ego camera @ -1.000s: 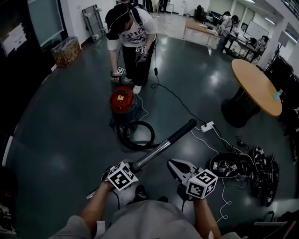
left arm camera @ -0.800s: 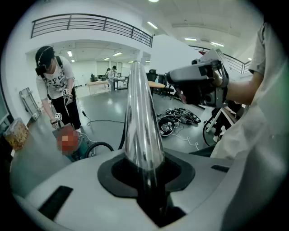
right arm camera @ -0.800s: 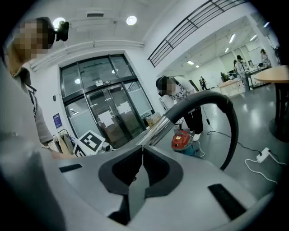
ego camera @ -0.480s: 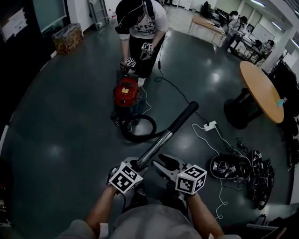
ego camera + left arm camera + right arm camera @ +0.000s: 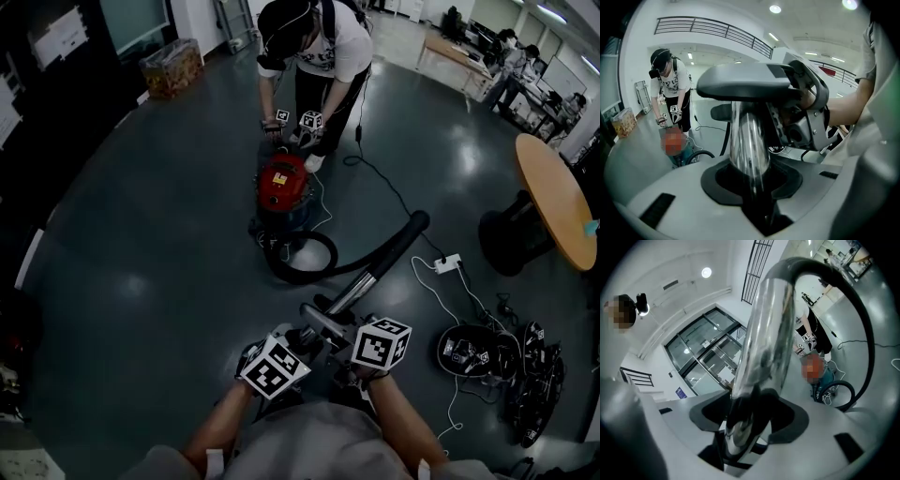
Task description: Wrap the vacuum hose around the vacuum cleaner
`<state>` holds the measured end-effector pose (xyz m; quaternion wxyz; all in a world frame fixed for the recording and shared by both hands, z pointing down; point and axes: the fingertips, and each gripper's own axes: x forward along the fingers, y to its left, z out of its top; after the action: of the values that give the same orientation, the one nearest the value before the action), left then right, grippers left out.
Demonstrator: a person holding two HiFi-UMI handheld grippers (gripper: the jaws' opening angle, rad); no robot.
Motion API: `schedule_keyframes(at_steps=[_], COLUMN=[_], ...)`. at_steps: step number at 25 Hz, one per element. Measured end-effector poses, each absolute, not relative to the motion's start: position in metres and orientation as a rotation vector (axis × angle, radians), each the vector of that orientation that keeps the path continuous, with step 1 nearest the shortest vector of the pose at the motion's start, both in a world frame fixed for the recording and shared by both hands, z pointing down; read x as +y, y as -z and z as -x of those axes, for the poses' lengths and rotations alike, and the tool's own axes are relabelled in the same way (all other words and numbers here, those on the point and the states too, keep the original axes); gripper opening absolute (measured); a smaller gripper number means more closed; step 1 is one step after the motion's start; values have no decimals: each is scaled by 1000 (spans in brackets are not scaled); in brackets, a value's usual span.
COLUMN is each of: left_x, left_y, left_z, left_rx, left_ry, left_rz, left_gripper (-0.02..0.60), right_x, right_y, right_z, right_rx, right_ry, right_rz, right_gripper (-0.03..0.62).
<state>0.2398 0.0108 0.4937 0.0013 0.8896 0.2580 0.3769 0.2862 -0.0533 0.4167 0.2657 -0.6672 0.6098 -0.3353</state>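
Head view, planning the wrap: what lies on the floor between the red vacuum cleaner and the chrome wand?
A loop of black hose, curled beside the vacuum cleaner; the head view shows it.

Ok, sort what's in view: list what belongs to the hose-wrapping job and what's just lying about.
Job: red vacuum cleaner, black hose, chrome wand.
Lying about: round table, power strip, pile of black gear, box.

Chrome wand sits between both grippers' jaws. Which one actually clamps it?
The left gripper: its jaws press on the chrome wand. On the right gripper the jaws have just been opening and stand wide, the wand loose between them.
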Motion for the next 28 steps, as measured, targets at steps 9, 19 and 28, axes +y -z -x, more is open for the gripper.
schedule_keyframes(at_steps=[9,19,28], left_x=[41,30,-20], left_y=[-494,-490,-504], left_z=[-249,-233,-172], left_rx=[733,715,556], left_ry=[-1176,-1199,-1397], left_rz=[-2783,-2835,-2768], left_gripper=[113,285,294], right_x=[-38,-29,-22], right_y=[-412,-403,-407], right_z=[-303,-322,-366], right_rx=[1612,1606,1568], right_ry=[899,890,903], right_rz=[1785,1757,1835], right_gripper=[118,104,104])
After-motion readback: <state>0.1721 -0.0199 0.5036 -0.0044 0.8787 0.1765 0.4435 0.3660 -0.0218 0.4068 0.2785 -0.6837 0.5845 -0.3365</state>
